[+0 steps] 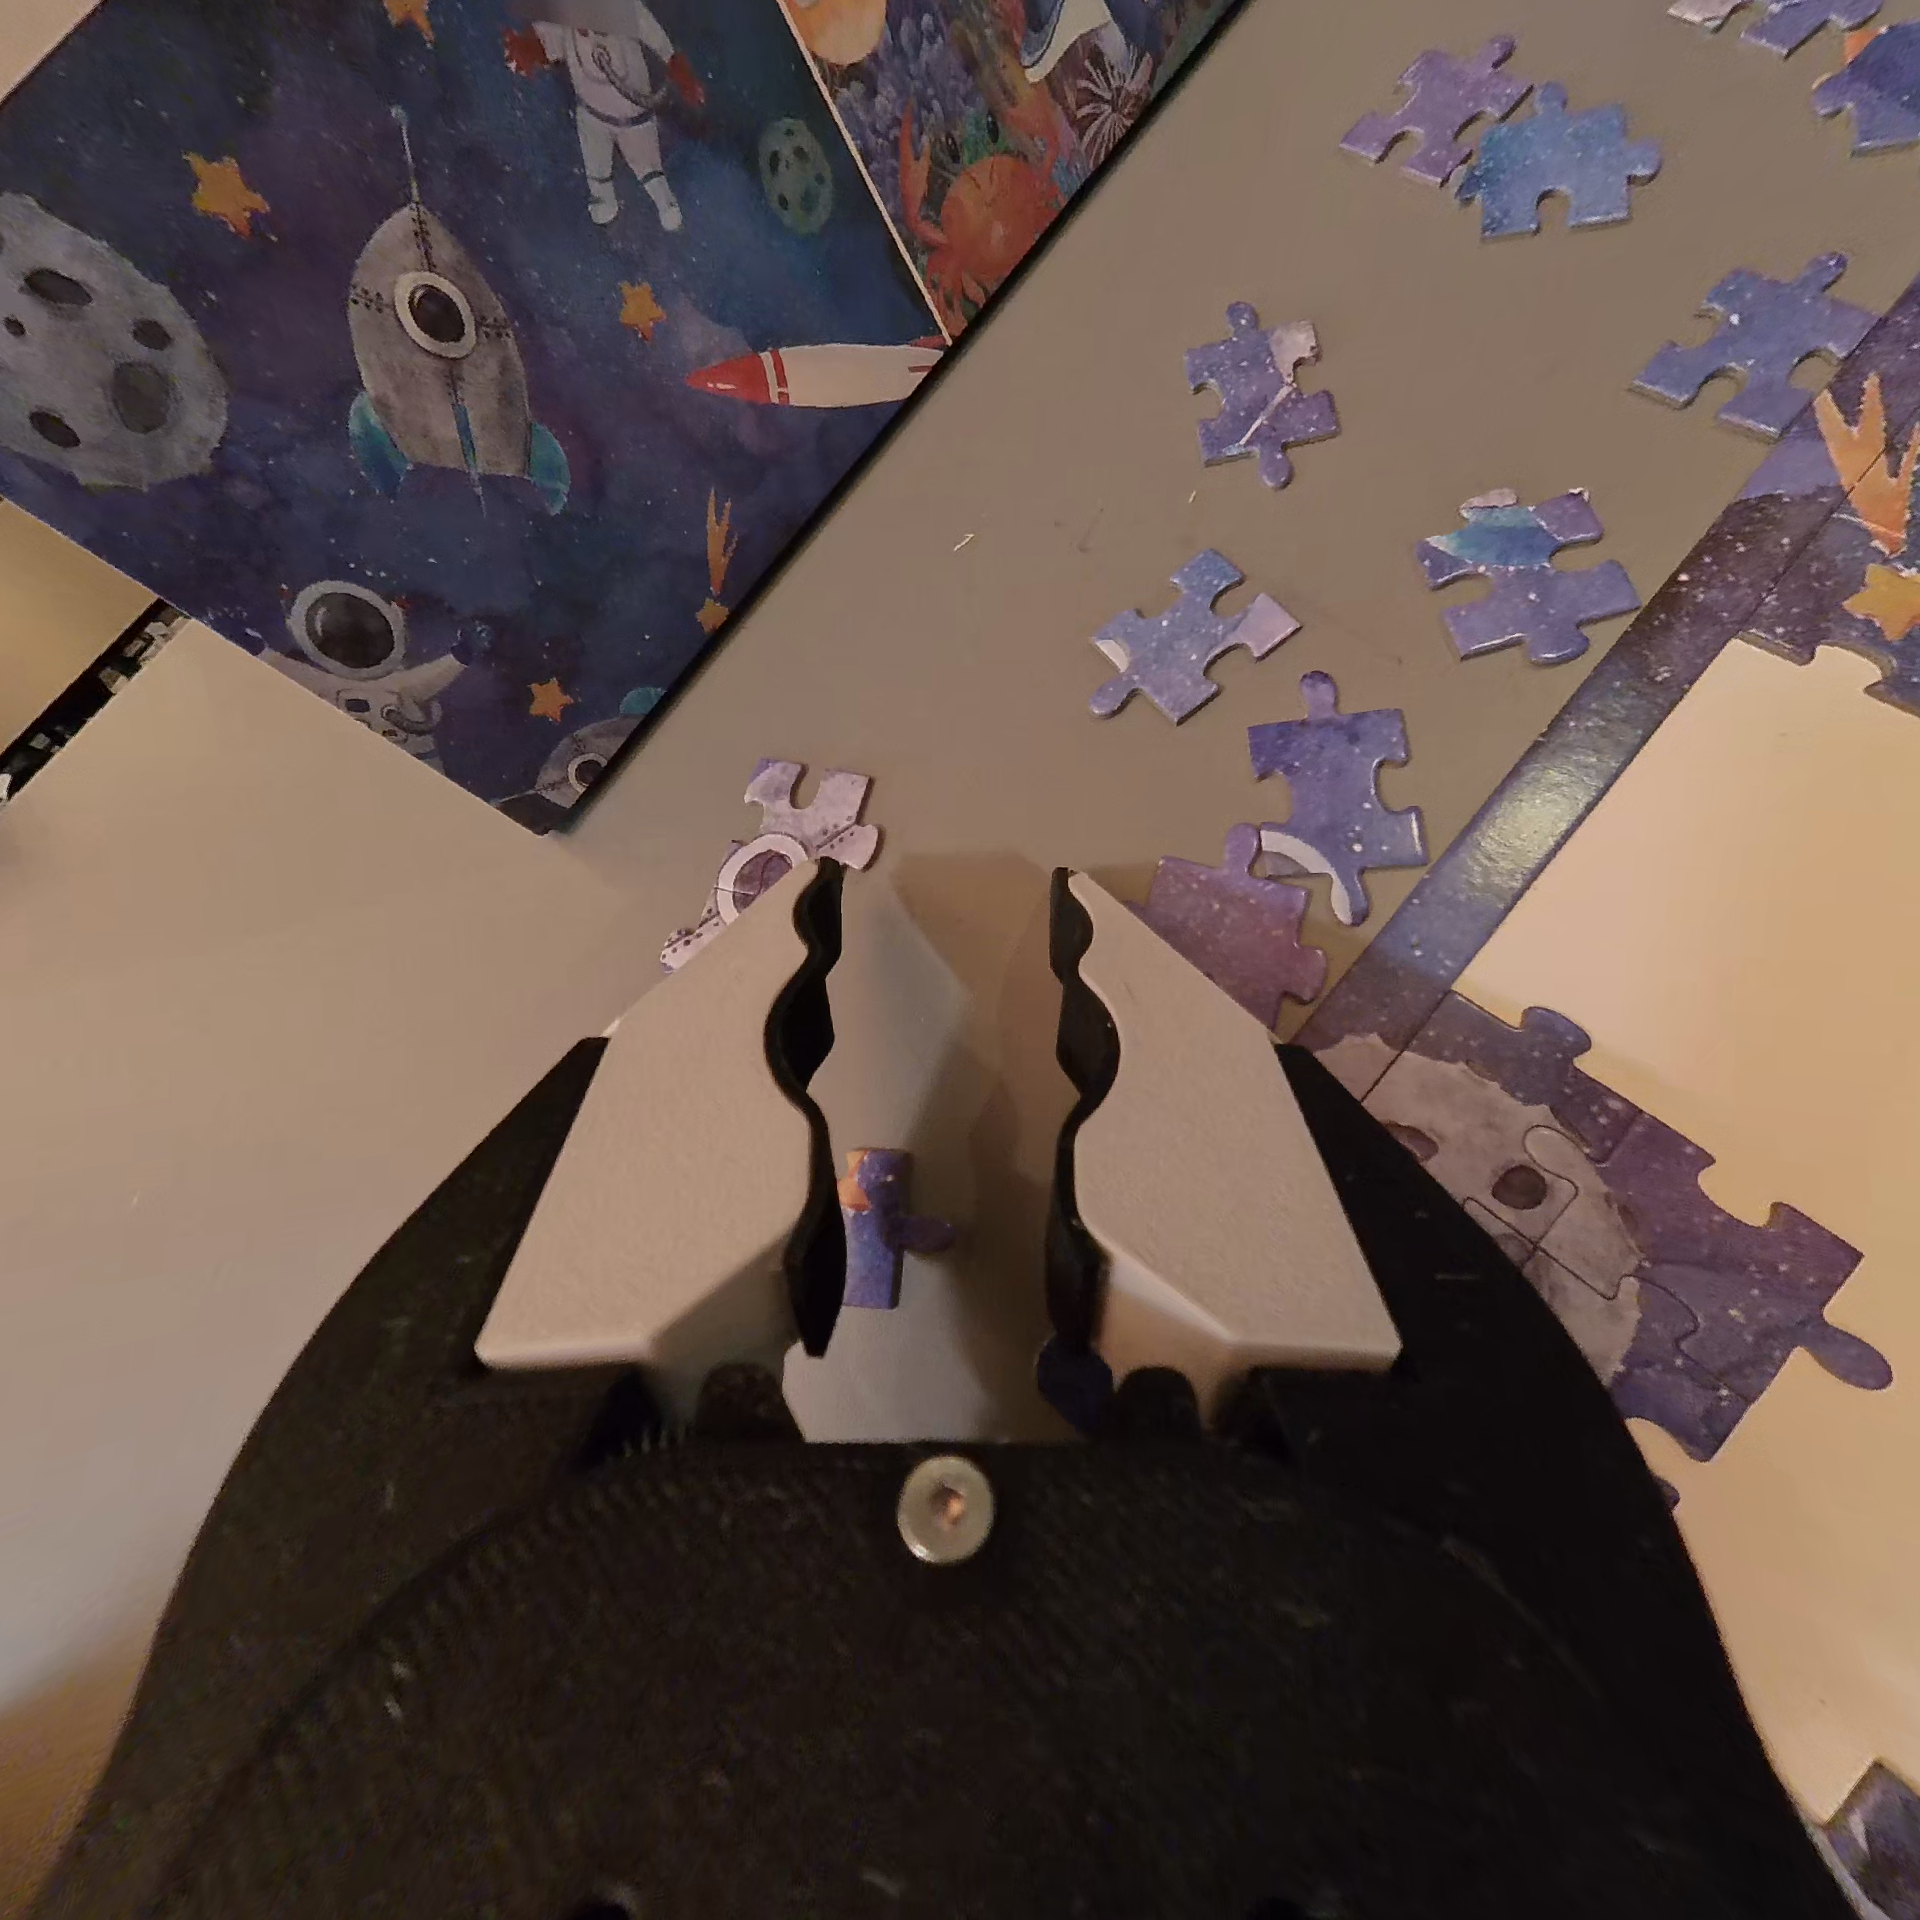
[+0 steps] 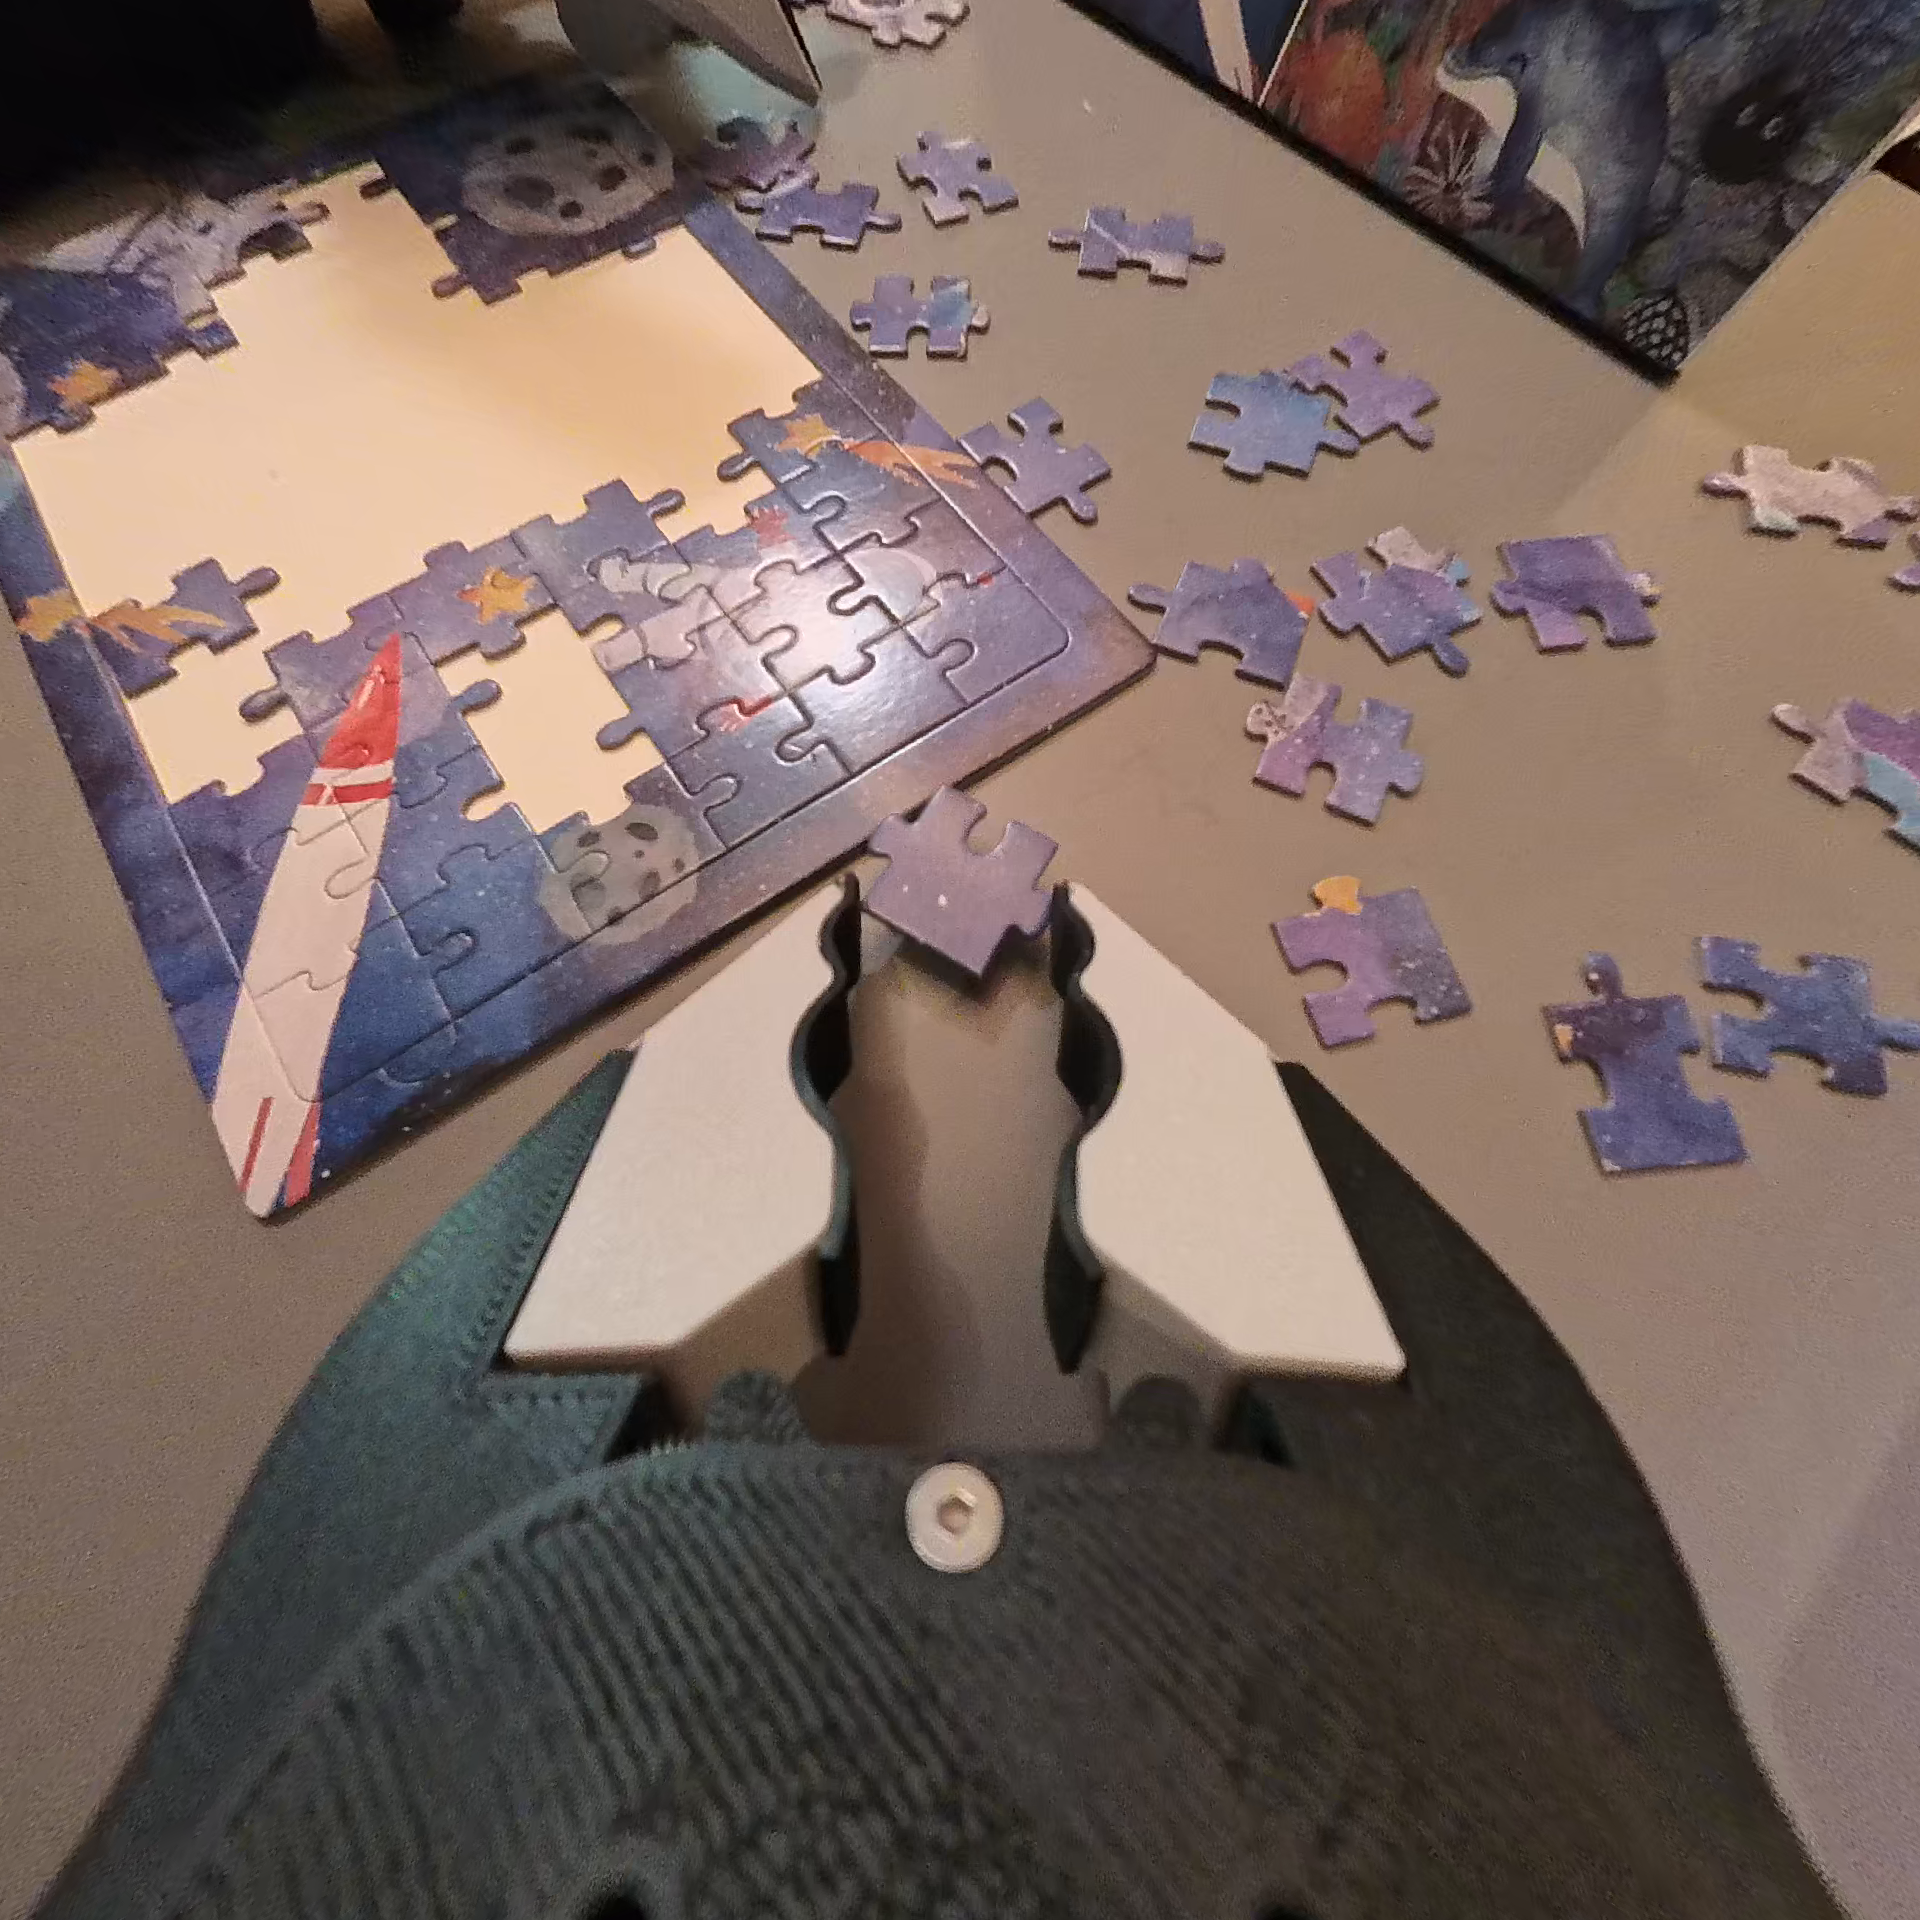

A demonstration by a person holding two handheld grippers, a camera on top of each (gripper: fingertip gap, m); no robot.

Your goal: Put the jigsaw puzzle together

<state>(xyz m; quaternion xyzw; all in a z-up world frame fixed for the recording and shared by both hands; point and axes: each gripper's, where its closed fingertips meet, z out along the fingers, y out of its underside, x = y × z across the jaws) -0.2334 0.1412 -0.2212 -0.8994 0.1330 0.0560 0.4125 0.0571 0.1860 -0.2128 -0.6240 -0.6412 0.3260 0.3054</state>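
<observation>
My right gripper (image 2: 956,904) is shut on a purple puzzle piece (image 2: 956,878), pinched edge to edge between the fingertips and lifted just off the table, beside the near edge of the puzzle board (image 2: 1039,675). The board is partly filled, with bare cream gaps. My left gripper (image 1: 940,883) is open above the table between the box lid (image 1: 364,312) and the board (image 1: 1558,779). A pale porthole piece (image 1: 800,831) lies by its left fingertip and a purple piece (image 1: 1236,935) by its right. A small blue piece (image 1: 878,1226) shows deep between the fingers, apart from the right pad.
Several loose blue and purple pieces lie scattered on the grey table (image 2: 1351,727) to the right of the board. A picture box (image 2: 1558,156) stands at the back right. A finger of the left gripper (image 2: 717,42) shows over the board's far corner. About 30 centimeters separates my left fingertips from my right.
</observation>
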